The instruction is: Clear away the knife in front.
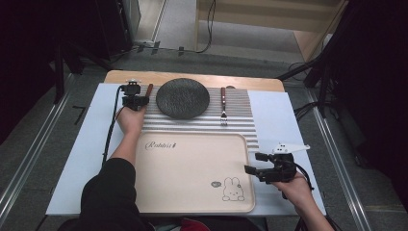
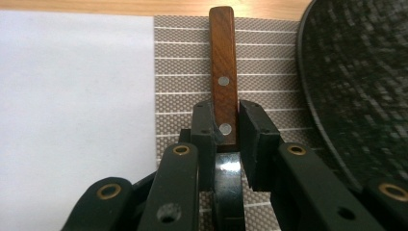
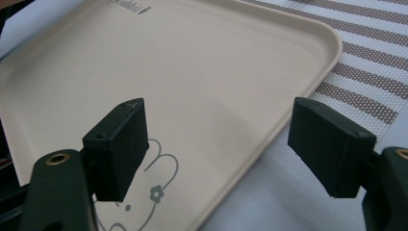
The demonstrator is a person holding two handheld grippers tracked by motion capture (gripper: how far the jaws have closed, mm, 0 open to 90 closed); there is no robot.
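Note:
A knife with a brown wooden handle (image 2: pixel 223 72) lies on the striped placemat (image 2: pixel 183 77), left of a dark round plate (image 1: pixel 183 98). My left gripper (image 2: pixel 225 130) is shut on the near end of the handle, and the blade runs back under the jaws. In the high view that gripper (image 1: pixel 140 102) sits at the plate's left with the handle tip (image 1: pixel 149 88) sticking out beyond it. My right gripper (image 1: pixel 253 163) hovers open over the right rim of the cream tray (image 1: pixel 192 168). Nothing lies between its jaws (image 3: pixel 216 144), which span the tray's rabbit drawing (image 3: pixel 154 192).
A fork (image 1: pixel 223 107) with a brown handle lies on the placemat (image 1: pixel 240 126) right of the plate (image 2: pixel 361 82). The tray (image 3: pixel 168 72) holds nothing. A white sheet (image 1: pixel 86 144) covers the table, whose wooden far edge (image 1: pixel 192 76) shows behind. Cables and dark stands ring the table.

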